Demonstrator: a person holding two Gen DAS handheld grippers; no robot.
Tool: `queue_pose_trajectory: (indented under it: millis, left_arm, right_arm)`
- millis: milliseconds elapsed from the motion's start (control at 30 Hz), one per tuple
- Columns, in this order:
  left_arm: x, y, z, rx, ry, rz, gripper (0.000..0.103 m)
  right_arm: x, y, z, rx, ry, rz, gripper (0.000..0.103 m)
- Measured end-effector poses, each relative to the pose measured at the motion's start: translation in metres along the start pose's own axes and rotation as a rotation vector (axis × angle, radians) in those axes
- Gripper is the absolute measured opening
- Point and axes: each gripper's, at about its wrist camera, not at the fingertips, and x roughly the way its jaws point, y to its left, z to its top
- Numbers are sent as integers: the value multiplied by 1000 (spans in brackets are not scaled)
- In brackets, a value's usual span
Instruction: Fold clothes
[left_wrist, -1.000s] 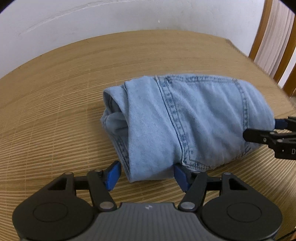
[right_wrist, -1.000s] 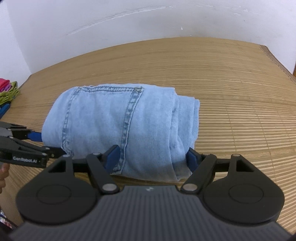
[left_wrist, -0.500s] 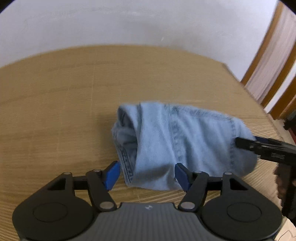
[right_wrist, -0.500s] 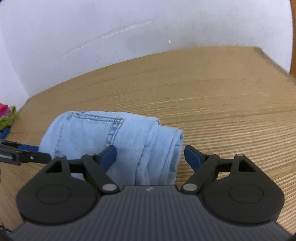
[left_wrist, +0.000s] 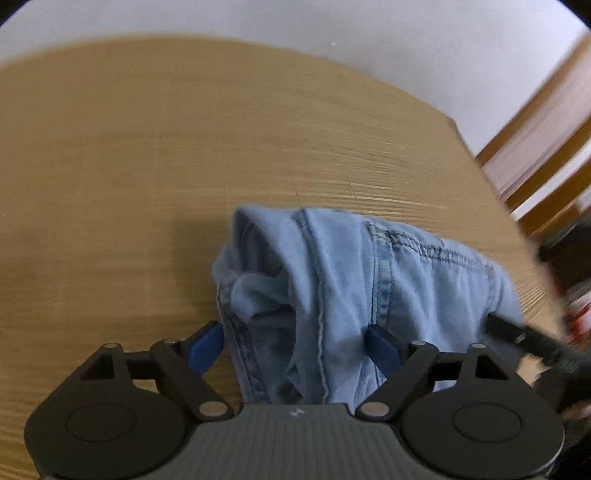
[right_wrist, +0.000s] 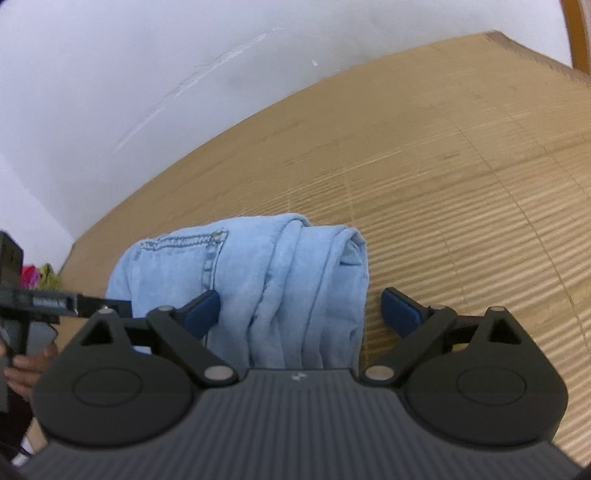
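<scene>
The jeans (right_wrist: 258, 291) are lying folded into a compact bundle on the woven surface (right_wrist: 461, 177), so the folding is looking about done. Both the left gripper (left_wrist: 295, 345) and right gripper (right_wrist: 310, 306) are spreading their fingers, releasing, with the bundle's ends lying loose between them.

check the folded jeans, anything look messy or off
Slightly. The folded jeans sit as a lumpy bundle on the bamboo mat, and at the end nearest the left hand-held gripper loose inner layers bulge out of the fold. Both hand-held grippers' jaws are opening around it; the right hand-held gripper straddles the other end. No damage.
</scene>
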Motion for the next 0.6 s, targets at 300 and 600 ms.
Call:
queue_pose_trajectory:
  millis: [300, 600]
  left_arm:
    - [-19, -4, 1, 178, -39, -121, 35]
    - [-82, 30, -9, 284, -98, -143, 31]
  right_arm:
    - [-5, 17, -12, 24, -34, -19, 65]
    - [-29, 80, -38, 122, -147, -15, 48]
